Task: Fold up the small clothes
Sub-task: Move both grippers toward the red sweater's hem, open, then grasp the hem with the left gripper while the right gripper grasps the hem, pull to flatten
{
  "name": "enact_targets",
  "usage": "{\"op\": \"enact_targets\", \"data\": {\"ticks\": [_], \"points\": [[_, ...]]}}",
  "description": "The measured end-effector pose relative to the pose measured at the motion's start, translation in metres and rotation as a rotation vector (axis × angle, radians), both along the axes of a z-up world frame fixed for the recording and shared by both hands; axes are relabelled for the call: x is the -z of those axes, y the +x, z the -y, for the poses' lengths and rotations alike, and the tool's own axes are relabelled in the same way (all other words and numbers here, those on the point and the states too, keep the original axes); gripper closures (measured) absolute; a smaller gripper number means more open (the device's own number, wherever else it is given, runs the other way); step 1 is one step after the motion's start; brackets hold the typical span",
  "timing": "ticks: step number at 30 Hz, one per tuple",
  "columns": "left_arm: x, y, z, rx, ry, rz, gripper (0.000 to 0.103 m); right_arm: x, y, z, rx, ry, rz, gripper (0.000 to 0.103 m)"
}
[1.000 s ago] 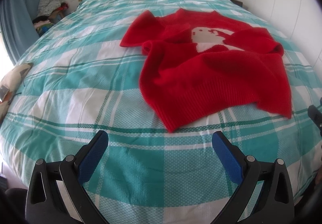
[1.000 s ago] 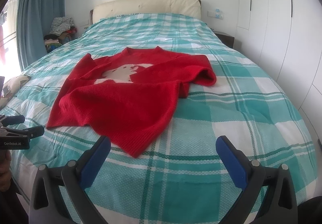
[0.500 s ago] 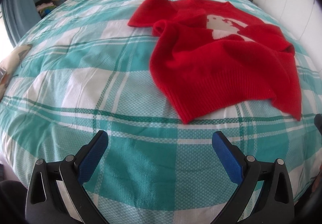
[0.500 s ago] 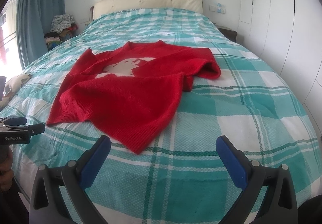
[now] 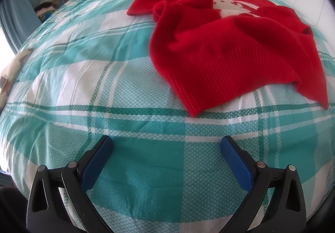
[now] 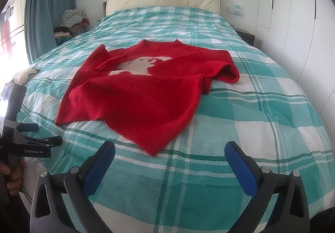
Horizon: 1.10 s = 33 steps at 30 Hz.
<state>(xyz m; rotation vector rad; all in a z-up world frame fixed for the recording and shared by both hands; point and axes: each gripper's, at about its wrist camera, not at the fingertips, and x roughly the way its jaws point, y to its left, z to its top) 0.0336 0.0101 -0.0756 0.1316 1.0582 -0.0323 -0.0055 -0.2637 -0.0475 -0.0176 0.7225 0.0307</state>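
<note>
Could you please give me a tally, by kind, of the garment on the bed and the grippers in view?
Red knitted sweater with a white animal motif, lying rumpled on the teal checked bedspread: 1
Open two-finger grippers with blue pads, left gripper and right gripper: 2
Total: 3

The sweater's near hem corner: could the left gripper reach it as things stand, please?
Probably yes. The left gripper is open, and only bare bedspread lies between it and the sweater; nothing blocks the way.
</note>
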Motion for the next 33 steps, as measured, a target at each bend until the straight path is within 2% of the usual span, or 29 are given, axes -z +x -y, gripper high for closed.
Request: {"op": "enact_targets", "data": {"ticks": [5, 9, 17, 26, 28, 33], "points": [[0.0, -0.001, 0.0, 0.008, -0.002, 0.01, 0.0, 0.002, 0.001, 0.001, 0.004, 0.003, -0.009, 0.0], [0.001, 0.0, 0.0, 0.022, -0.004, -0.001, 0.0, 0.0, 0.0, 0.004, 0.003, 0.044, -0.002, 0.0], [0.001, 0.001, -0.002, 0.02, -0.018, -0.007, 0.0, 0.001, 0.001, 0.001, -0.006, 0.037, -0.009, 0.0], [-0.001, 0.002, -0.005, 0.014, -0.033, -0.015, 0.0, -0.003, -0.003, 0.001, -0.022, 0.033, 0.024, 0.0], [-0.007, 0.004, -0.011, 0.007, -0.08, -0.014, 0.0, -0.009, -0.005, 0.005, -0.019, 0.048, 0.053, 0.0], [-0.035, 0.011, -0.042, 0.003, -0.308, 0.053, 0.0, -0.031, -0.019, 0.025, -0.052, 0.211, 0.212, 0.0]]}}
